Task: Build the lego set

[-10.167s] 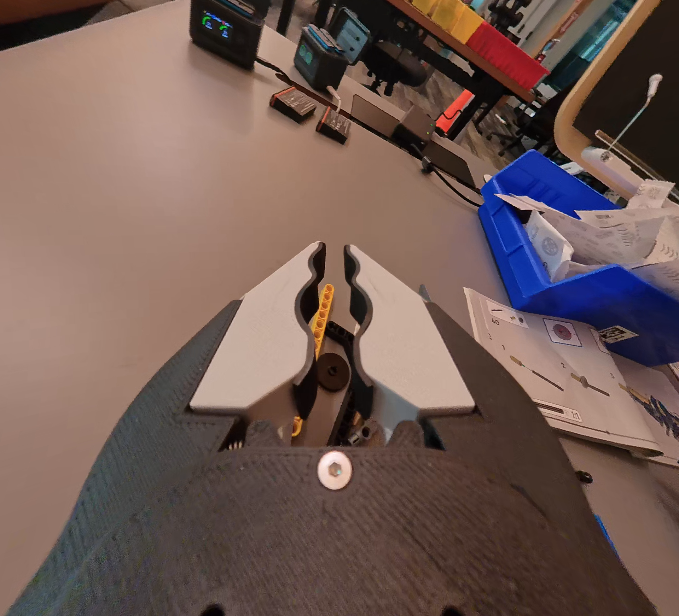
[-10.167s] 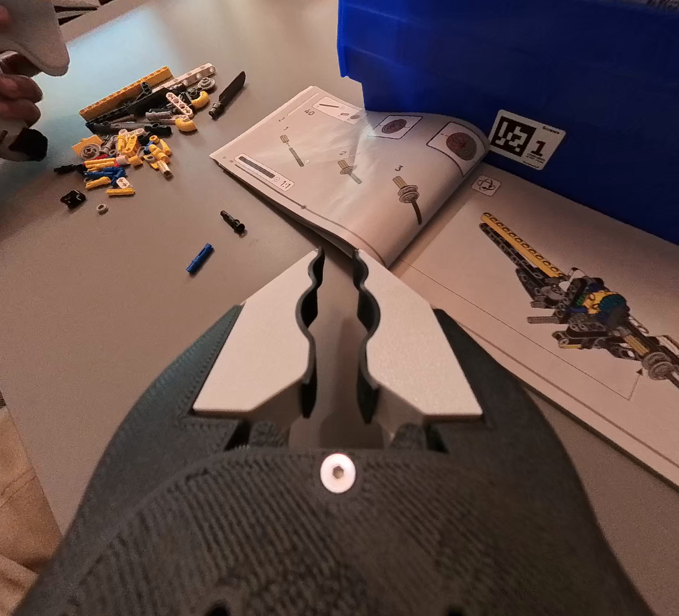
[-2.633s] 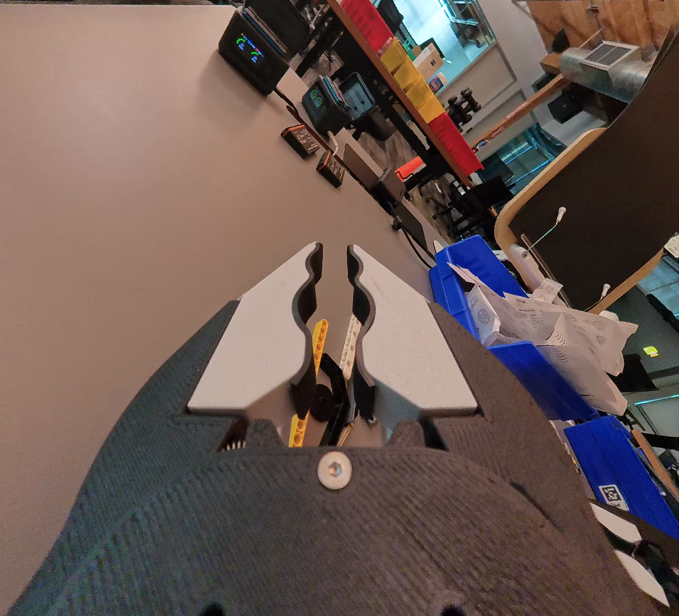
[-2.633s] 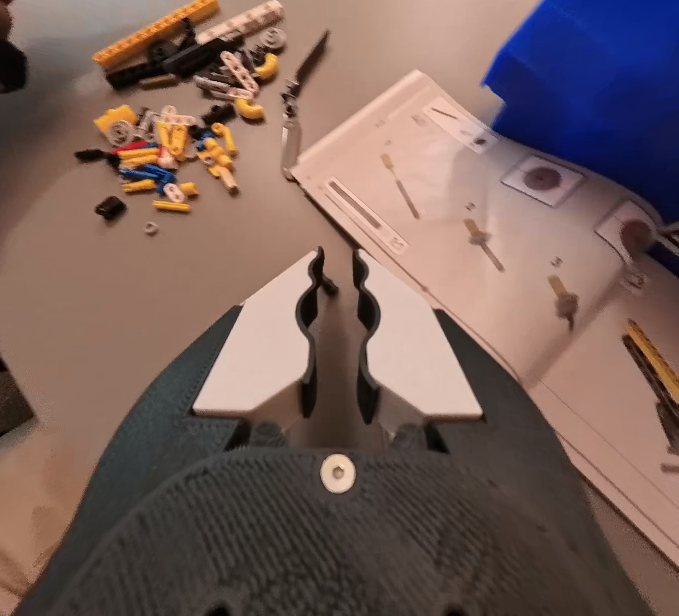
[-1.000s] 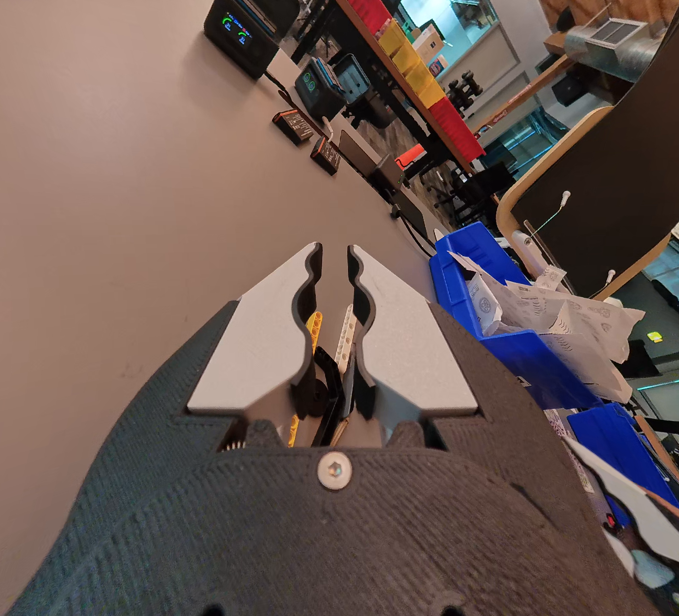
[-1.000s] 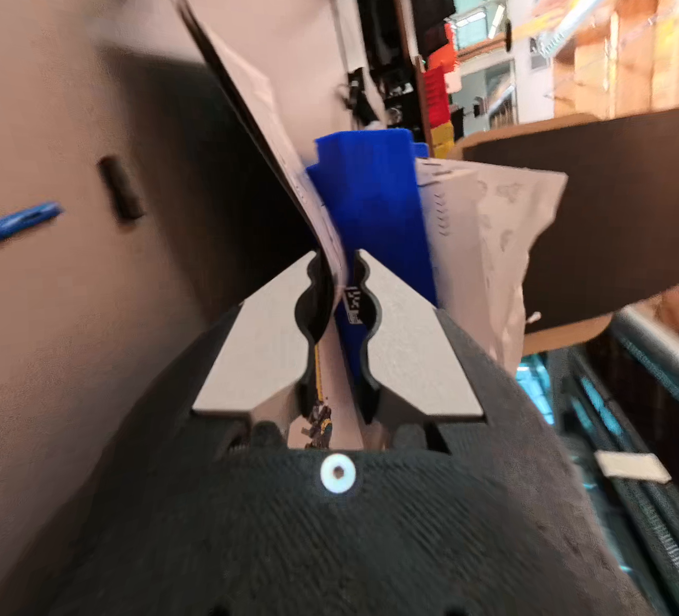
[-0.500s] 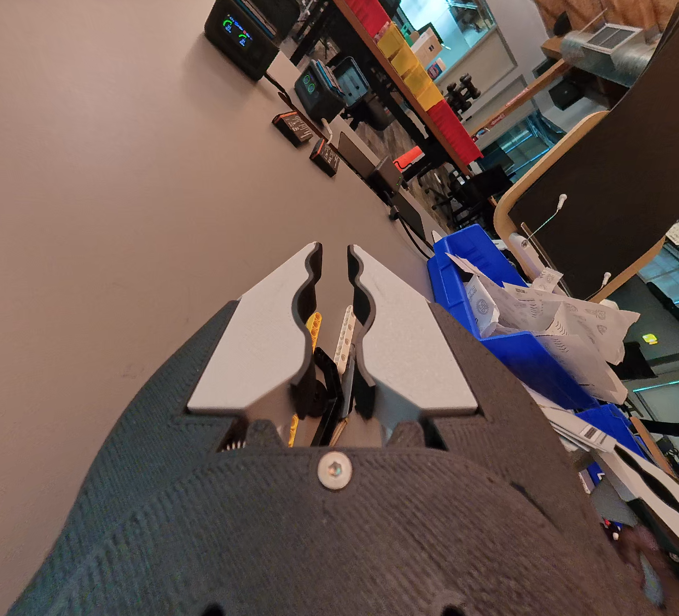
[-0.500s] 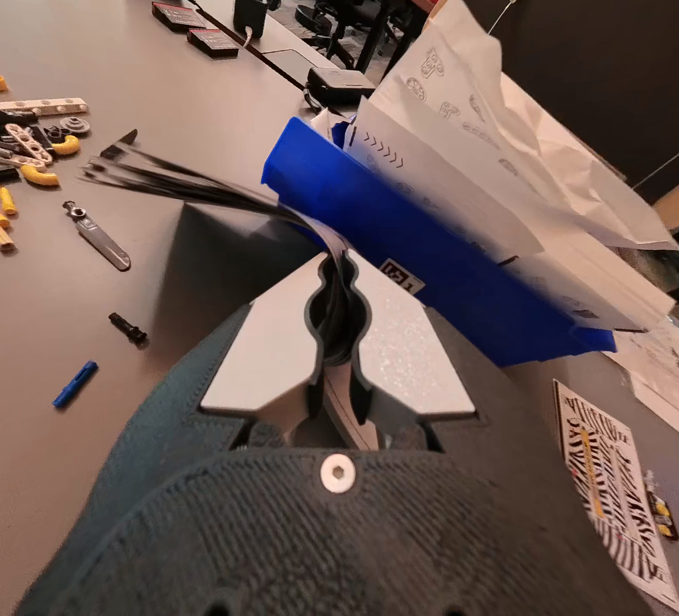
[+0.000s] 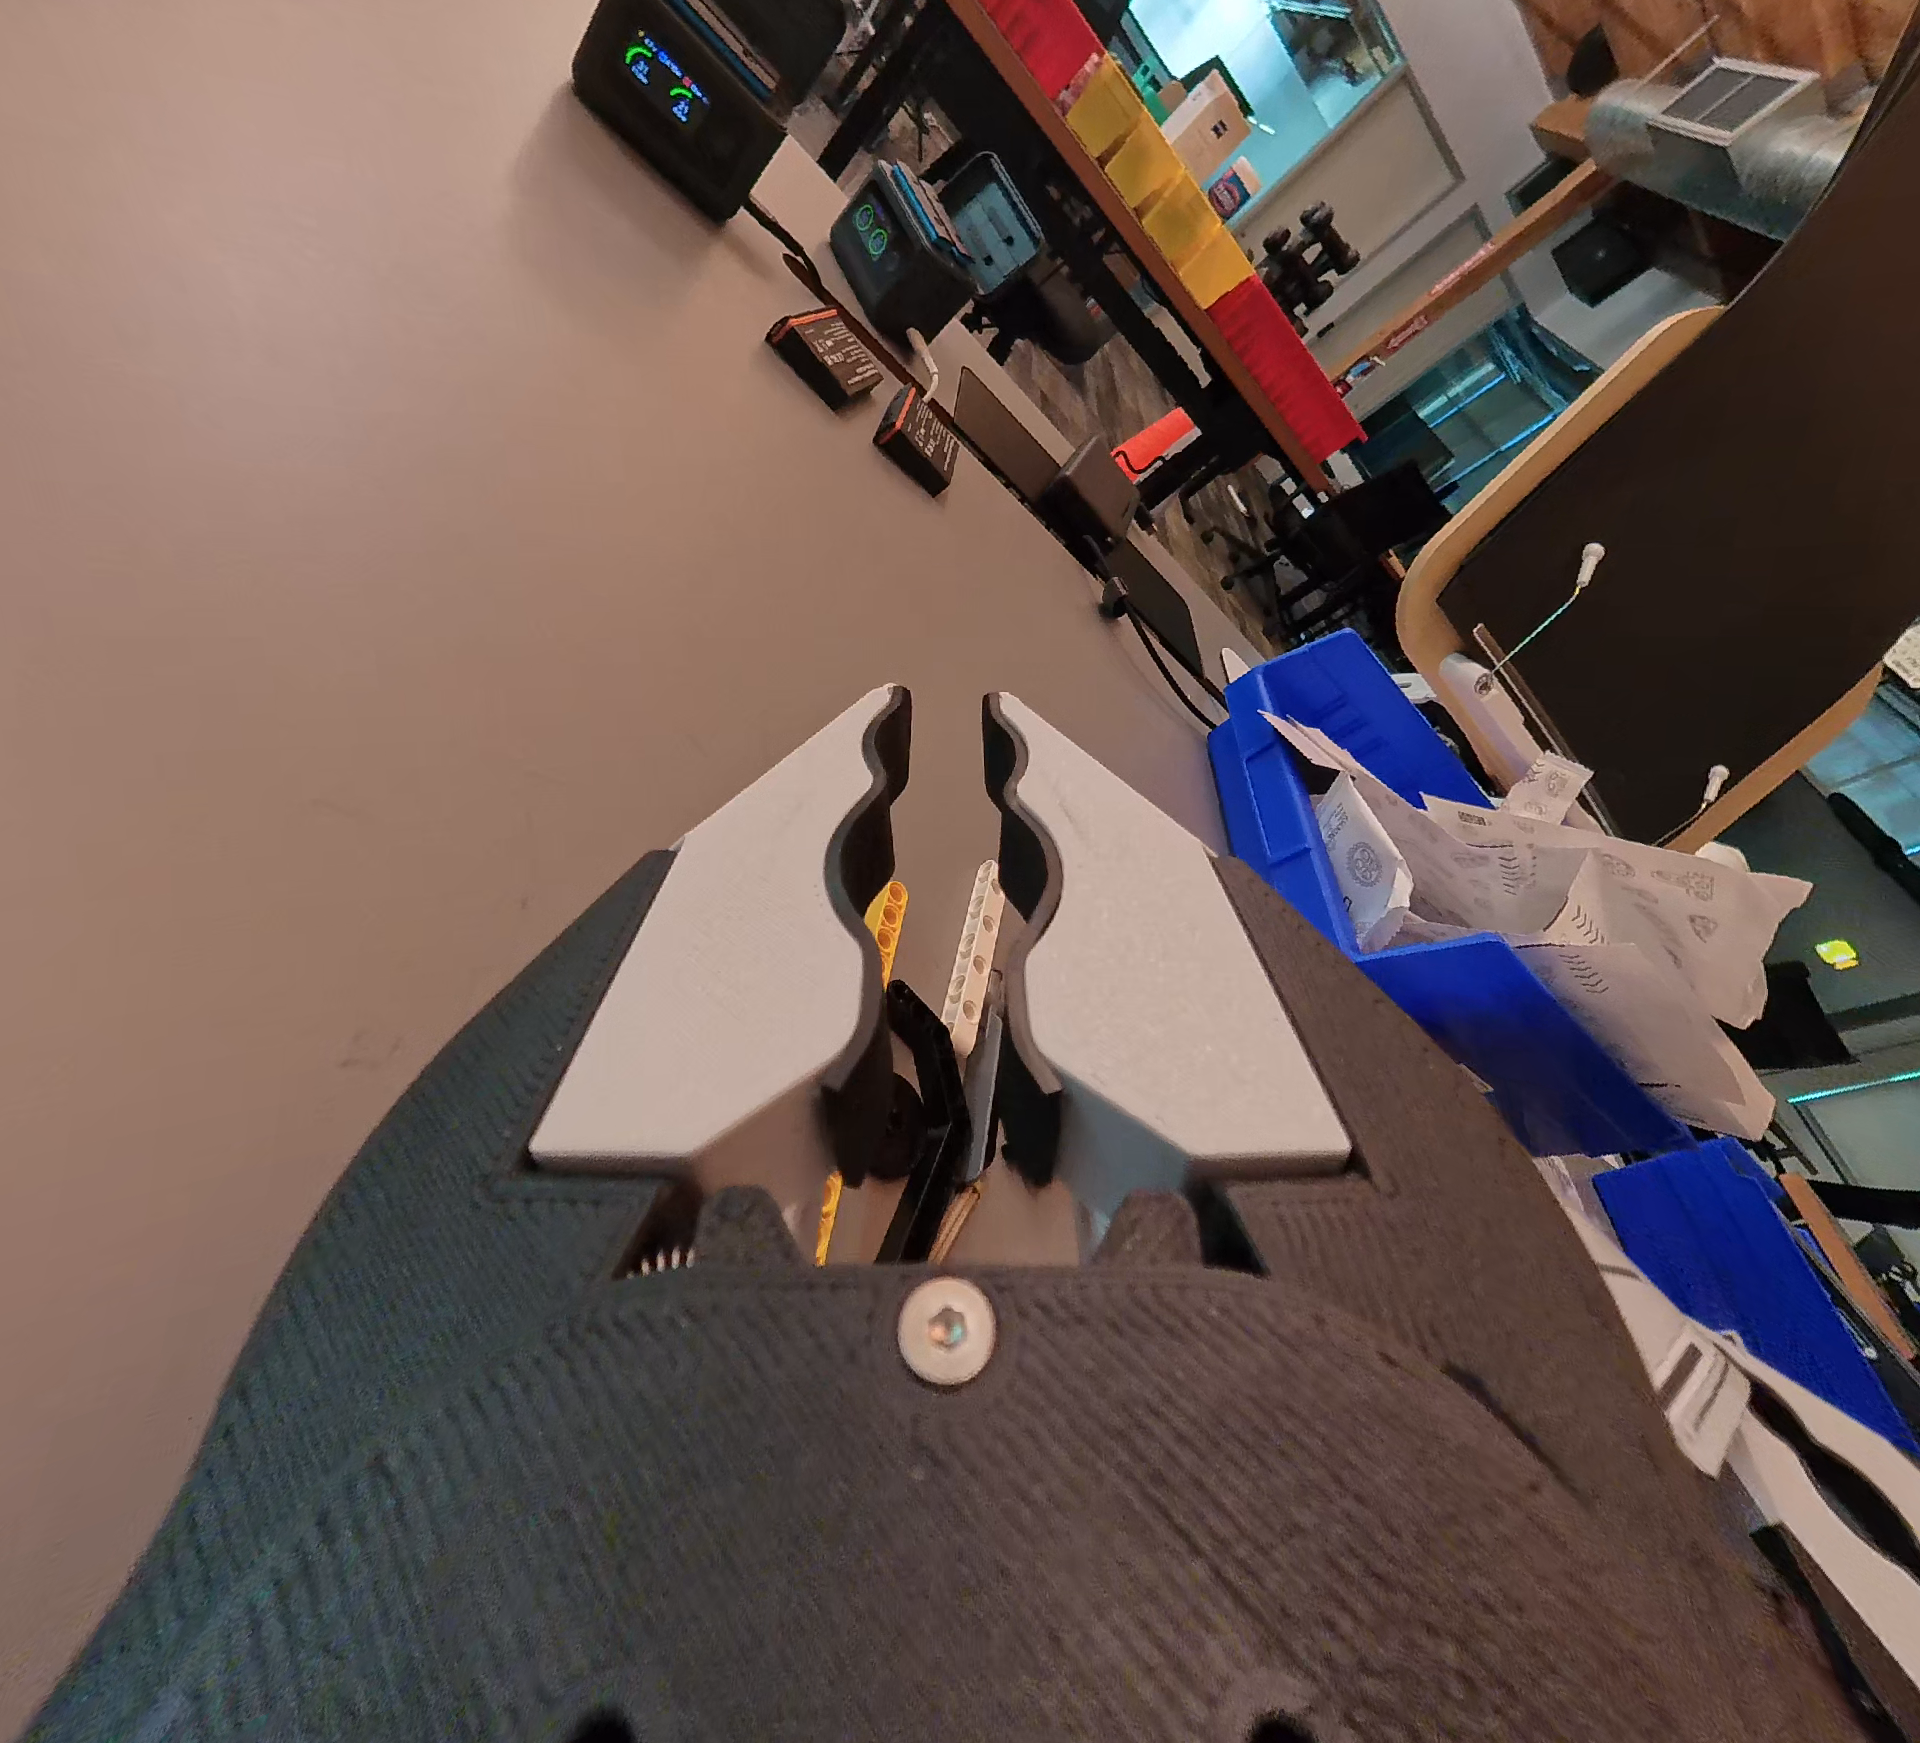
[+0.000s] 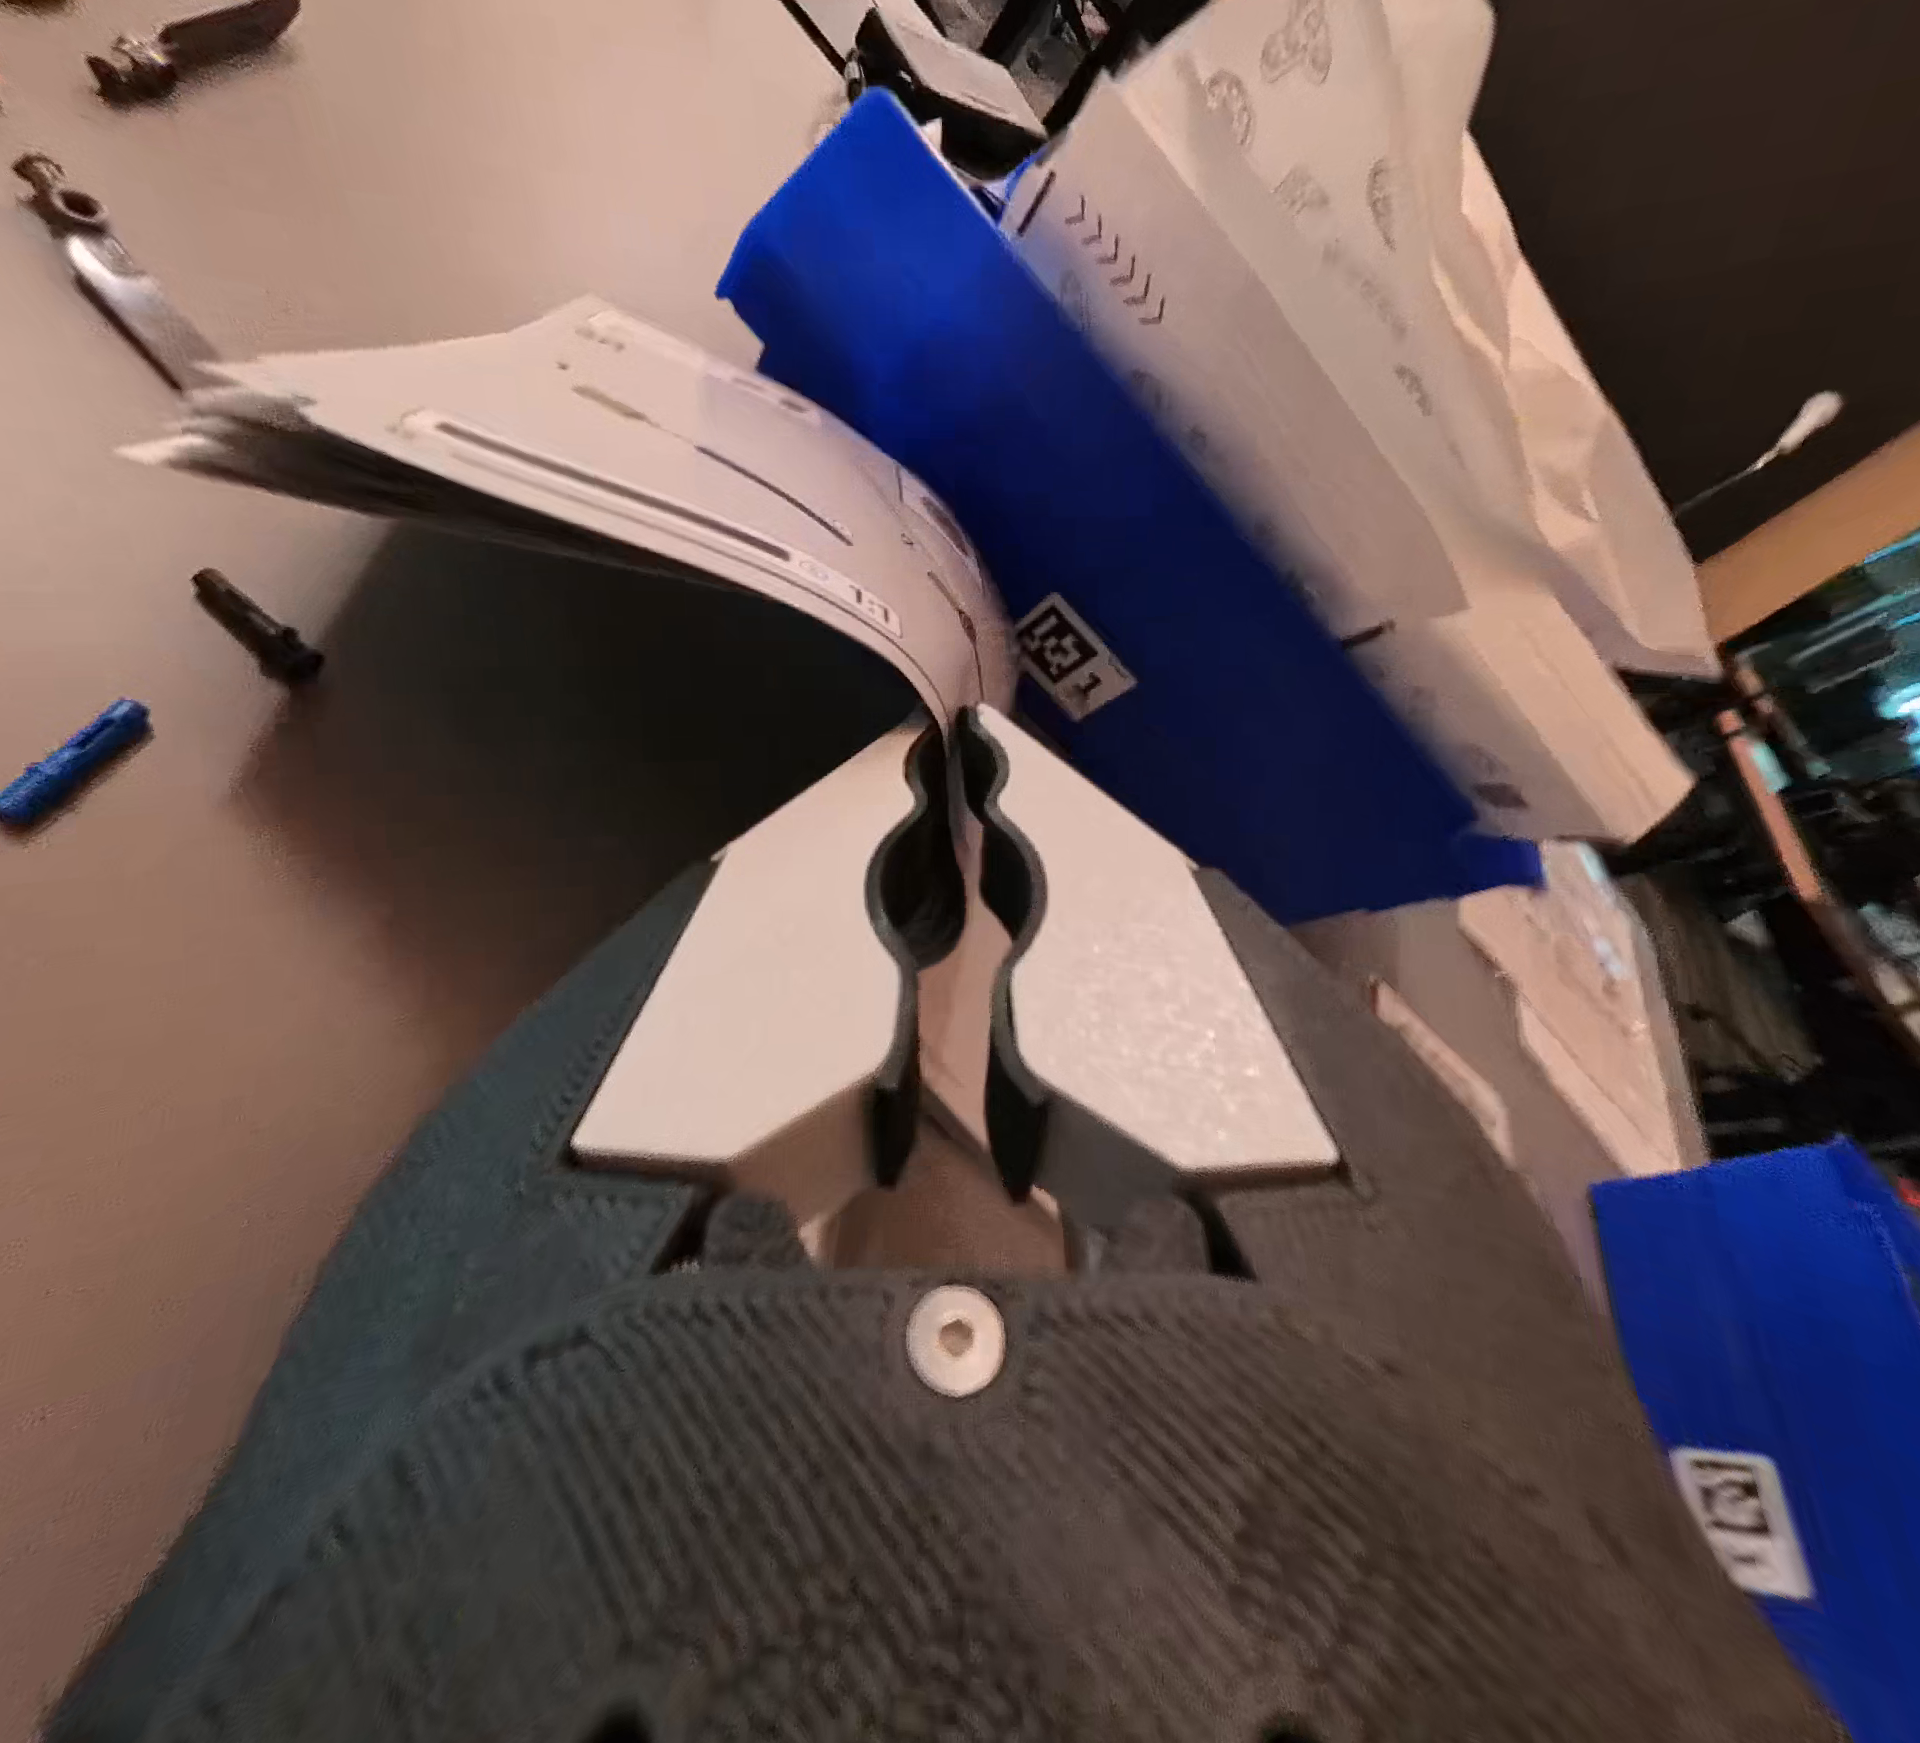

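Left wrist cam: rolled, low over the grey table (image 9: 364,498), looking along it toward the far shelving. Right wrist cam: also rolled, close to the blue bin (image 10: 1091,488), facing it. Shared: same table and blue bin (image 9: 1351,862).

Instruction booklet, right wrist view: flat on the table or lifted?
Lifted. The right gripper is shut on the instruction booklet; its pages arch up from the jaws and fan out above the table, casting a dark shadow beneath.

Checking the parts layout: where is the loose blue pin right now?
In the right wrist view, the blue pin lies on the table at the far left edge, just below the black pin.
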Demonstrator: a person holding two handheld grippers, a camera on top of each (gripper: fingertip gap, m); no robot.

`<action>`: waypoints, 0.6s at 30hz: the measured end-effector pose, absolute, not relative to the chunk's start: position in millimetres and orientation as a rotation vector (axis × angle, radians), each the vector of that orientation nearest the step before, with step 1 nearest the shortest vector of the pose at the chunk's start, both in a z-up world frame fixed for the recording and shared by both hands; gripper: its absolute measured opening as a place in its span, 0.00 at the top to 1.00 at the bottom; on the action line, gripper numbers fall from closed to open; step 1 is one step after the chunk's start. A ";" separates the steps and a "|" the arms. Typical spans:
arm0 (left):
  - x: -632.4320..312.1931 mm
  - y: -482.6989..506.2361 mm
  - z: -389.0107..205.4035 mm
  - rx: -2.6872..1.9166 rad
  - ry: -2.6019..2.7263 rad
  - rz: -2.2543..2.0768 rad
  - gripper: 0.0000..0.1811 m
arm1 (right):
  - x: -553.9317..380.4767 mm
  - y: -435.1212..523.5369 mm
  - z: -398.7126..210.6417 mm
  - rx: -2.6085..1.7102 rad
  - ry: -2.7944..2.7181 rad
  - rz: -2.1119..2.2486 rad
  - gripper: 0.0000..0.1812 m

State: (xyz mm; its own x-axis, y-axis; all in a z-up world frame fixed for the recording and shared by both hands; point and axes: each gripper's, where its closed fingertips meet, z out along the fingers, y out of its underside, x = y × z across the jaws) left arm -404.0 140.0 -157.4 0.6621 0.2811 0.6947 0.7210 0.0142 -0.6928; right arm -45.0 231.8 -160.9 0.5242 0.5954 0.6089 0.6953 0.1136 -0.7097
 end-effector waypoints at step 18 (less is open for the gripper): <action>-402.4 140.8 -158.3 -1.576 -0.848 -0.411 0.93 | 8.5 275.4 -121.5 -1.926 -0.353 0.793 0.99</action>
